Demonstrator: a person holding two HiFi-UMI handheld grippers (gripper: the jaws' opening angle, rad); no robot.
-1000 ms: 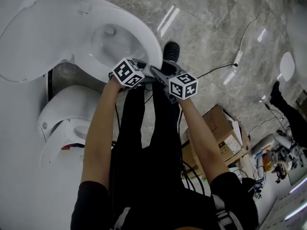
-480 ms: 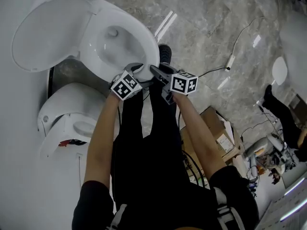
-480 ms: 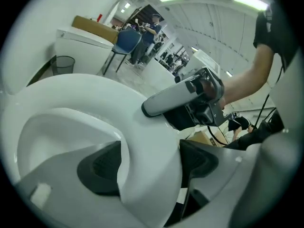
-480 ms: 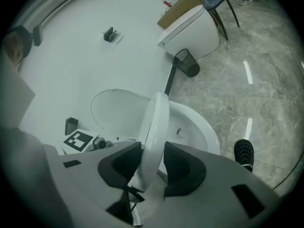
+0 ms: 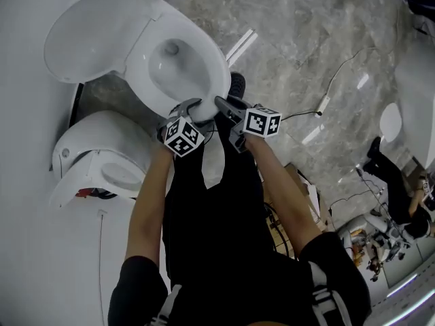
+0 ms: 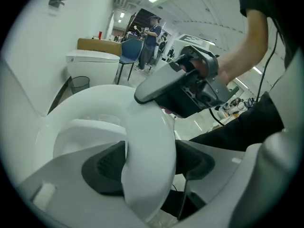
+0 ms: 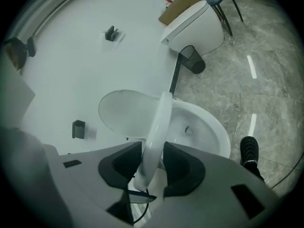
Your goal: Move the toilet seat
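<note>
Partly raised, the white plastic toilet seat (image 7: 159, 122) is clamped by left gripper (image 6: 151, 160) and right gripper (image 7: 153, 163), fingers just closing tighter on it; full lifting remains.

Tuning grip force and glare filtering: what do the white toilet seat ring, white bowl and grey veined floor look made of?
White toilet seat ring: probably moulded plastic, smooth semi-gloss; thin even edge, soft highlights.
White bowl: looks like glazed ceramic; hard glossy sheen inside.
Grey veined floor: polished stone or stone-look tile; it reflects lights as bright streaks.
Look alone cannot confirm.
</note>
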